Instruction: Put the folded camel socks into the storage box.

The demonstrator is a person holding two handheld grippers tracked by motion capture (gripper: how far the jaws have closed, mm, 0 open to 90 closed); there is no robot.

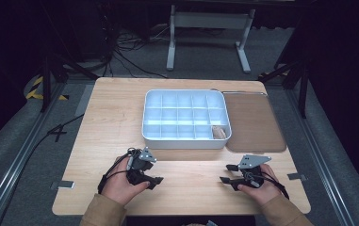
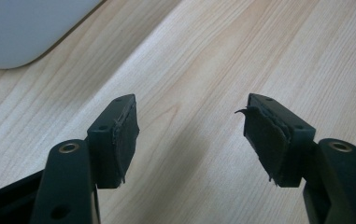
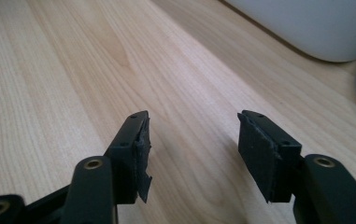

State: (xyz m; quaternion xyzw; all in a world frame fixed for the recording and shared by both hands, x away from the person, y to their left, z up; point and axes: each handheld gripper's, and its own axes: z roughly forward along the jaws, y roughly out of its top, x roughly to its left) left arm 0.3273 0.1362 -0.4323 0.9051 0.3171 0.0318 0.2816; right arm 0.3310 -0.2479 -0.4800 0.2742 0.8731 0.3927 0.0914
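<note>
A white compartment box stands in the middle of the wooden table, with one small pale object in its front right cell. My left gripper rests near the table's front edge, left of centre, held in a hand and pointing right; its jaws stand open over bare wood. My right gripper lies at the front right, pointing left, also open with nothing between its fingers. The box's rounded white corner appears ahead of the left gripper, and the box wall ahead of the right.
A clear lid lies flat to the right of the box. Beyond the table are a grey floor, cables and a white stand. Metal rails run along both sides of the table.
</note>
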